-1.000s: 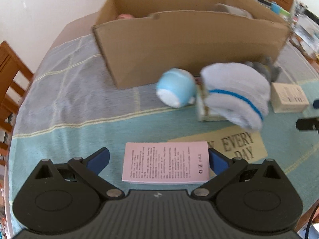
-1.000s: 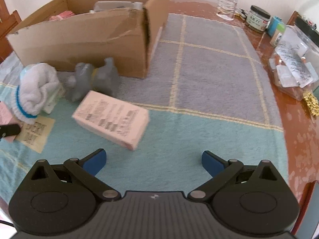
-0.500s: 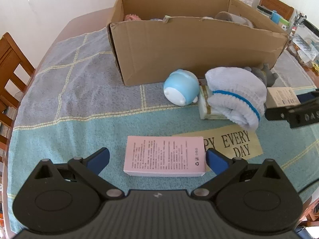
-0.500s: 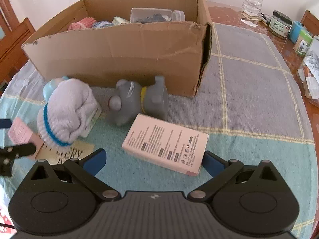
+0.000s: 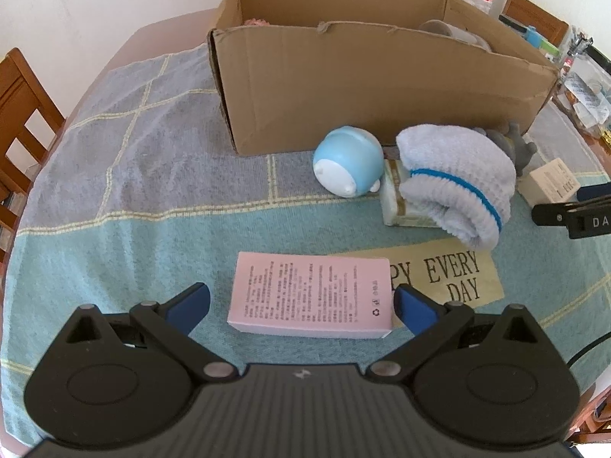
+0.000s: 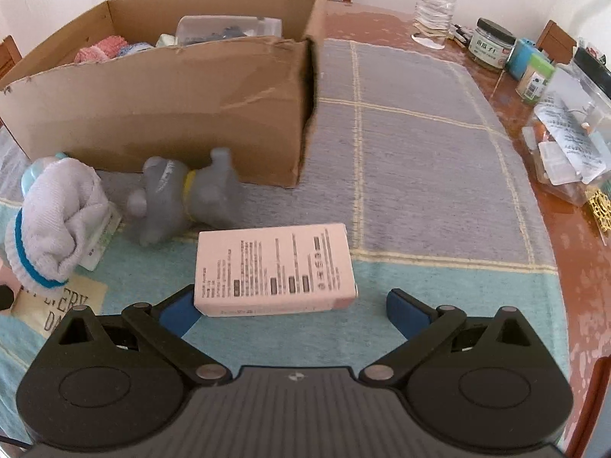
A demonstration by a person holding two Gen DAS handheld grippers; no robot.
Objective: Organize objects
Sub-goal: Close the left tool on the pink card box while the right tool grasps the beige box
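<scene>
The left hand-held gripper (image 5: 301, 301) stands spread around a pink box (image 5: 311, 294) on the towel-covered worktop (image 5: 114, 229). Rightward lie a blue toy (image 5: 347, 160) and rolled sock (image 5: 454, 179). The right hand-held gripper (image 6: 292, 305) gapes around a pale carton (image 6: 273, 267).

A cream patch (image 5: 439, 278) on the towel (image 5: 114, 229), just right of the pink box (image 5: 311, 294), reads "PY EVERY DAY". Beyond that patch, the right gripper's black body (image 5: 576, 215) shows "DA". The pink box's own print is too small to read.
</scene>
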